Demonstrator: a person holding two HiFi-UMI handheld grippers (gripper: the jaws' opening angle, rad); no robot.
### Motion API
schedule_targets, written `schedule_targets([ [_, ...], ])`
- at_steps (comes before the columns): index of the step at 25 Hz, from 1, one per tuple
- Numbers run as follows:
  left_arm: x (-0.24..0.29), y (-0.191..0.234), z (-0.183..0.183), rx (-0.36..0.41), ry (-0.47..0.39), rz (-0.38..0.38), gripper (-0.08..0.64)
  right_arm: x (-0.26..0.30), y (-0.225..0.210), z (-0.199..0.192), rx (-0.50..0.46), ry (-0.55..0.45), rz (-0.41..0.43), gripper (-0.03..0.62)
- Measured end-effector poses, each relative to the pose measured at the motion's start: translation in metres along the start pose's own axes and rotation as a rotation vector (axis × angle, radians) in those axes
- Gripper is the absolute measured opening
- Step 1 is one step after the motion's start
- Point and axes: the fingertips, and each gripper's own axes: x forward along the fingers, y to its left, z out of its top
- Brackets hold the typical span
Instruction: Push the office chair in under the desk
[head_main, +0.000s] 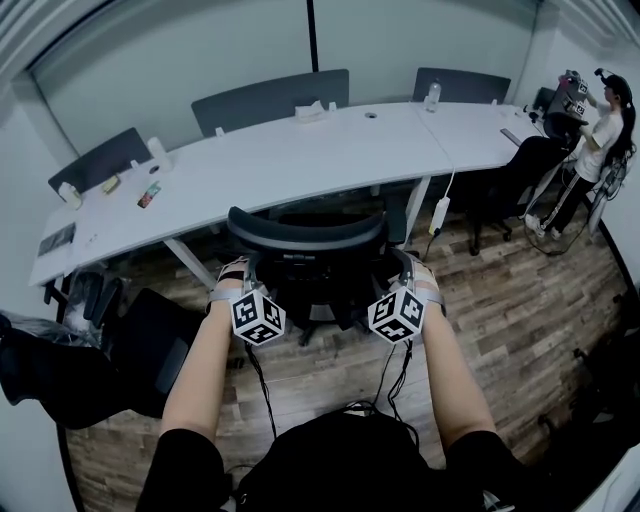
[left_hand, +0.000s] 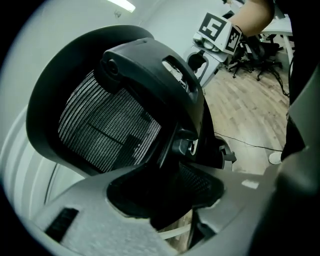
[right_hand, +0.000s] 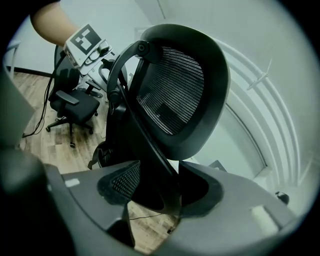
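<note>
Beside the white desk (head_main: 300, 150) — left gripper (left_hand: 165, 197) and right gripper (right_hand: 155, 187) both clamp one office chair (head_main: 305, 240).

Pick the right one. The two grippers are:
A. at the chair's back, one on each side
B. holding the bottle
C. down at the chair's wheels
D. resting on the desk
A: the left gripper and right gripper flank the back of the chair, and each has its frame between its jaws.

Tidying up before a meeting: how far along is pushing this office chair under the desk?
Done: the left gripper and right gripper have jaws closed on the backrest of the office chair. In hand: the push. Left: the backrest stands short of the desk edge; roll it under.
</note>
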Motion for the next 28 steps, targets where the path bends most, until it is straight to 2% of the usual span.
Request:
schedule_targets([
  [12, 0.032, 0.013, 0.013, -0.049, 0.044, 0.037, 0.193, 0.039, -0.033, -0.008, -0.027, -0.019, 0.064, 0.247],
  [28, 0.045, 0.015, 0.023, -0.055, 0.002, 0.03, 0.195, 0.055, -0.047, -0.015, -0.034, -0.008, 0.079, 0.25],
])
